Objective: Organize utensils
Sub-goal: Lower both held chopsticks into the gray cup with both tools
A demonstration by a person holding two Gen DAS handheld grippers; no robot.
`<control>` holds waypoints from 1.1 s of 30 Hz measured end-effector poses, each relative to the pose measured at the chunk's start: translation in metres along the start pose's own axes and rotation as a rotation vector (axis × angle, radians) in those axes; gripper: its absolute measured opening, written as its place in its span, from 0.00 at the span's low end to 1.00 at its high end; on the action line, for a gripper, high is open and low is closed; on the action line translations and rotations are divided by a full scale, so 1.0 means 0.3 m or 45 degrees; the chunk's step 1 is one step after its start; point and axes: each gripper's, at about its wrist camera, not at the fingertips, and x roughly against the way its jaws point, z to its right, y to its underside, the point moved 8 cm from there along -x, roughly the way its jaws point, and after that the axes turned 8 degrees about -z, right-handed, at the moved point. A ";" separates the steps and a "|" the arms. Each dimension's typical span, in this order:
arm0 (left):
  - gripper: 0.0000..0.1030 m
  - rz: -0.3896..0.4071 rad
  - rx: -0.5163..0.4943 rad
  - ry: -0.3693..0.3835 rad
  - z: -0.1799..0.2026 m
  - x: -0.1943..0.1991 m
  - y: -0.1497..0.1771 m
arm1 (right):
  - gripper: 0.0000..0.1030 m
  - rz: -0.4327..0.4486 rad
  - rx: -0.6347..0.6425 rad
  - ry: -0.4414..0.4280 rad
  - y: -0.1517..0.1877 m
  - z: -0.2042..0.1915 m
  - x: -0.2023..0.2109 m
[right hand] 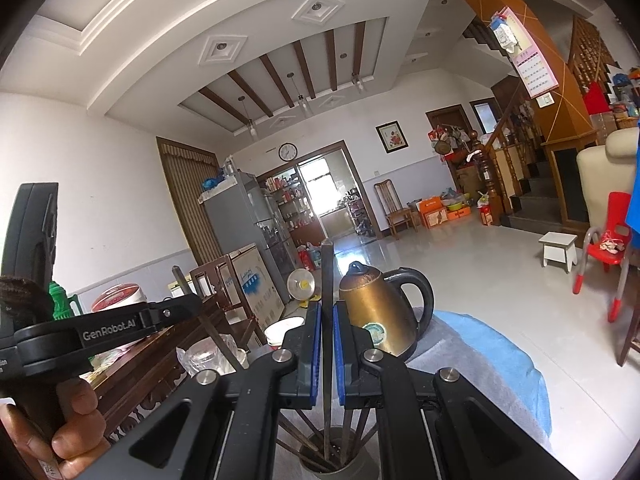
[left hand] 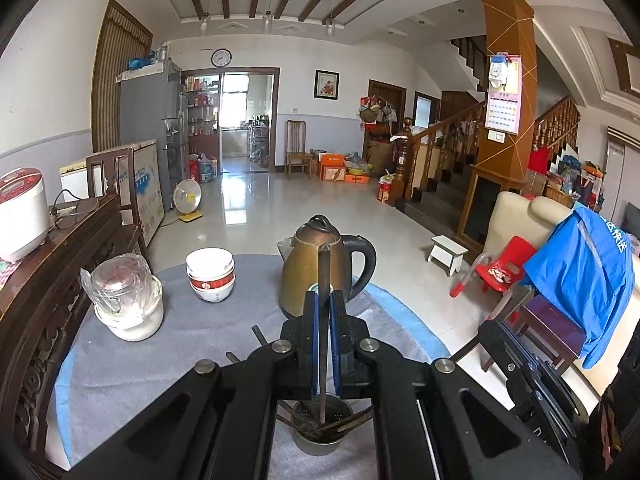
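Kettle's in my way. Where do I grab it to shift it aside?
Grip the black loop handle on the kettle, coming in from the right. It arches clear of the rounded brass body, leaving room for a finger; the body looks too wide. Both grippers hold chopsticks now.

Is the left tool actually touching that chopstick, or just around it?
Touching. In the left wrist view the left tool has both blue pads pressed against the upright chopstick, with no gap either side; its lower end stands in the metal cup.

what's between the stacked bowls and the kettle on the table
Nothing: in the left wrist view only bare grey cloth lies between the stacked bowls and the kettle.
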 end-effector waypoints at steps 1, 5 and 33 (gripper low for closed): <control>0.05 0.000 -0.001 -0.002 0.000 -0.001 0.001 | 0.06 -0.001 0.002 0.001 0.001 0.003 0.003; 0.05 -0.006 0.005 -0.006 -0.003 -0.017 0.014 | 0.06 -0.007 0.006 0.005 0.008 0.002 -0.004; 0.05 -0.111 0.066 -0.036 -0.051 -0.146 0.102 | 0.06 -0.103 0.009 0.006 0.075 0.007 -0.083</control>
